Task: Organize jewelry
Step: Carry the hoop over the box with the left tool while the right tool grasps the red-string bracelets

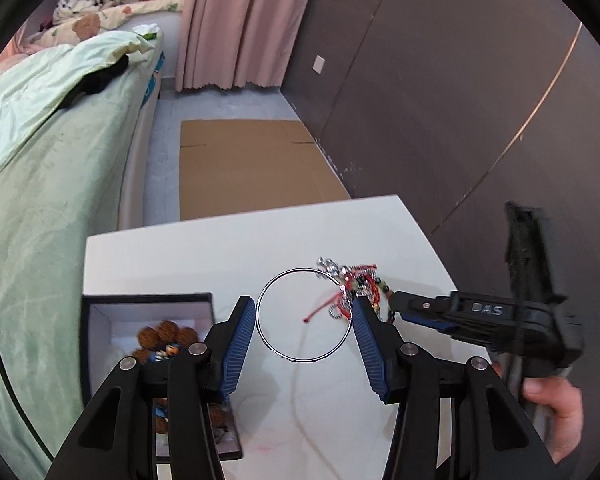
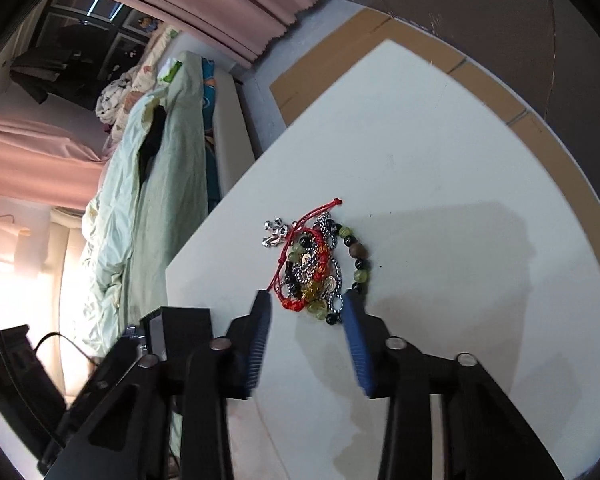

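A tangle of jewelry (image 2: 318, 266) lies on the white table (image 2: 440, 168): red cord bracelets, a green and black bead bracelet, silver chains. It also shows in the left wrist view (image 1: 356, 284). A thin silver hoop (image 1: 304, 314) lies flat beside it. My left gripper (image 1: 304, 310) is open, its fingers either side of the hoop. My right gripper (image 2: 306, 300) is open, its fingertips around the near end of the tangle; it shows from the side in the left wrist view (image 1: 396, 300). An open black jewelry box (image 1: 148, 332) at the left holds a brown bead bracelet (image 1: 166, 338).
A bed with green bedding (image 1: 40, 168) runs along the table's left side. Flat cardboard (image 1: 248, 168) lies on the floor beyond the table's far edge. A dark wall (image 1: 460, 100) stands to the right. Pink curtains (image 1: 240, 20) hang at the back.
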### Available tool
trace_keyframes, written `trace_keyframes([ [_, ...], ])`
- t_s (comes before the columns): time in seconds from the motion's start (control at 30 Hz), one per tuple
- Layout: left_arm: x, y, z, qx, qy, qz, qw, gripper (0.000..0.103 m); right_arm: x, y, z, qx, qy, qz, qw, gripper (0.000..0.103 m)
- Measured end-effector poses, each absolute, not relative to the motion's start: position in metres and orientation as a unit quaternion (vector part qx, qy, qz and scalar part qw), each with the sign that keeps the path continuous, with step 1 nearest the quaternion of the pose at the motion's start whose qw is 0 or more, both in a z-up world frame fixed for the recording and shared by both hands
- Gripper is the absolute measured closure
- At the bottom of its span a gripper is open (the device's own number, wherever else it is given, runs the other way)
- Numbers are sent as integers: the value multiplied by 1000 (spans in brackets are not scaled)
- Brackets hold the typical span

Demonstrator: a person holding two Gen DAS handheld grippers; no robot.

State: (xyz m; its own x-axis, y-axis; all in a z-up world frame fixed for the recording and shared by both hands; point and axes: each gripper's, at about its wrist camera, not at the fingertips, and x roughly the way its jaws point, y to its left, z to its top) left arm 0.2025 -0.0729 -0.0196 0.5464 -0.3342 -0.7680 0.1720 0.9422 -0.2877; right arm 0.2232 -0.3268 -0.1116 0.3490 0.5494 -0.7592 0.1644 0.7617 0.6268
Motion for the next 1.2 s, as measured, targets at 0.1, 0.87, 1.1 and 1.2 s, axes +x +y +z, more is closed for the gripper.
trace_keyframes([
  [0.1,203,-65,-16,-94,450,-142,877,51,230,-321,-113,311,554,119,763,70],
  [0.87,194,-21,-8,-118,441,-119,882,51,225,-334,-114,372,524,120,757,94],
  [1.1,182,-6,-14,-120,449,-98,880,51,206,-324,-79,366,479,172,779,94],
  [1.2,178,-3,-19,-120,449,-84,881,51,198,-317,-70,363,470,193,781,94],
])
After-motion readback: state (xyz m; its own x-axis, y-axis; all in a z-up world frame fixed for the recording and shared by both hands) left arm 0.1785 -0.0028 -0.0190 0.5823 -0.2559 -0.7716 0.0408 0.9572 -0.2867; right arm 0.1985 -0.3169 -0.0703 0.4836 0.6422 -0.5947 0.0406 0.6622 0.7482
